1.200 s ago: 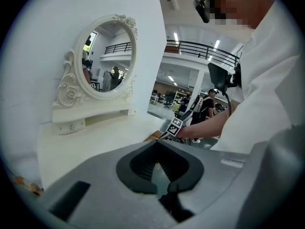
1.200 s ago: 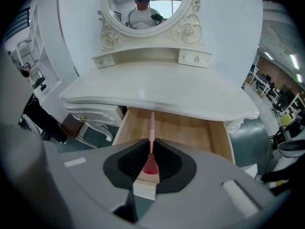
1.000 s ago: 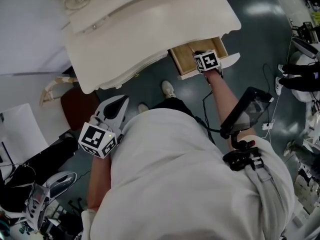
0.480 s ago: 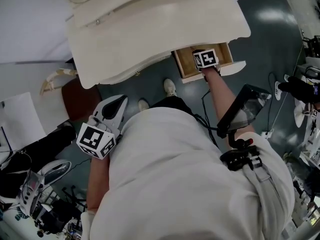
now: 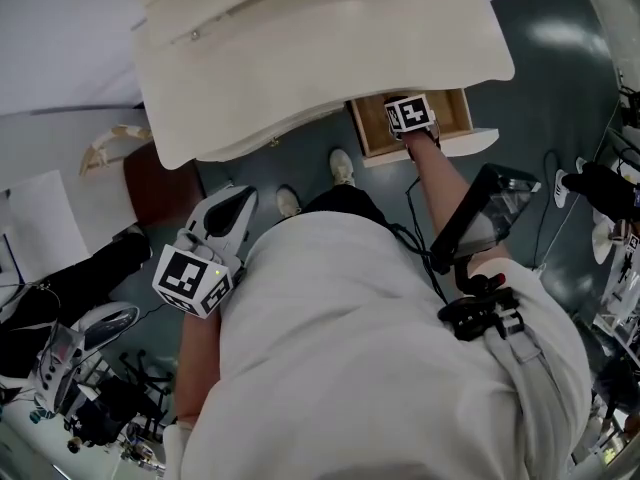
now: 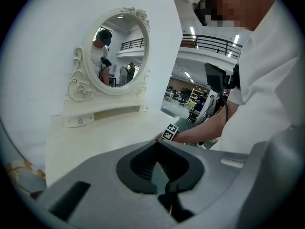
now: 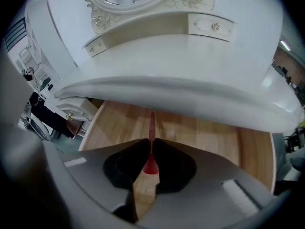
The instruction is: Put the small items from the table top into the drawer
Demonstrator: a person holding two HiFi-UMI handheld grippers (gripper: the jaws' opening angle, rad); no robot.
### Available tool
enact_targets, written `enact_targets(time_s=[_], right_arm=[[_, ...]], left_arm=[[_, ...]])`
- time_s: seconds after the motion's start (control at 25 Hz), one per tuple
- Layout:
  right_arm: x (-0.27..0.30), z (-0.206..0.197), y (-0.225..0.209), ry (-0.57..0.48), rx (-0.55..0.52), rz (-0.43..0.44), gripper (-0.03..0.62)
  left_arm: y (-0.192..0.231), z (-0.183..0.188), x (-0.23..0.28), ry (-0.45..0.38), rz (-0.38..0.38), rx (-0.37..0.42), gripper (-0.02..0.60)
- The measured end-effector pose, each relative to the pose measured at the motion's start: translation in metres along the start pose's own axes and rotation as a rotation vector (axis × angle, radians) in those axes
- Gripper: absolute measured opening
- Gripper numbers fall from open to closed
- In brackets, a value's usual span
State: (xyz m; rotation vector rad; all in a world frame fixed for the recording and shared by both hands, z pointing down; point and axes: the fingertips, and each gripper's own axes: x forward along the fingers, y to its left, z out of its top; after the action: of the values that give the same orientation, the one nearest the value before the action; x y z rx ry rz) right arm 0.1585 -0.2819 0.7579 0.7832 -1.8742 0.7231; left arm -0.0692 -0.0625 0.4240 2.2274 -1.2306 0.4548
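Note:
Under the white dressing table top the wooden drawer stands pulled out. My right gripper hangs over its left part, with the jaws hidden below the marker cube. In the right gripper view the right gripper is shut on a thin red stick-like item, which points over the drawer's bare wooden bottom. My left gripper is held back at the person's left side, below the table's front edge. The left gripper has its tips together with nothing between them.
An oval mirror and a low shelf with small knobbed drawers stand at the back of the table. A dark red seat is at the left of the table. Equipment and cables crowd the floor at lower left.
The head view has shifted a little. The right gripper stays over the open drawer with the red item, and the left gripper has not moved.

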Motion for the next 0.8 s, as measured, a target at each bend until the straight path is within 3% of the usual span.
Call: enact_targets(time_s=[0.8], right_arm=[[0.022,-0.01,0.003,0.055,0.021,0.075,0.049]], left_arm=[[-0.004,0.0,0.009,0.011,0.027,-0.034,0.002]])
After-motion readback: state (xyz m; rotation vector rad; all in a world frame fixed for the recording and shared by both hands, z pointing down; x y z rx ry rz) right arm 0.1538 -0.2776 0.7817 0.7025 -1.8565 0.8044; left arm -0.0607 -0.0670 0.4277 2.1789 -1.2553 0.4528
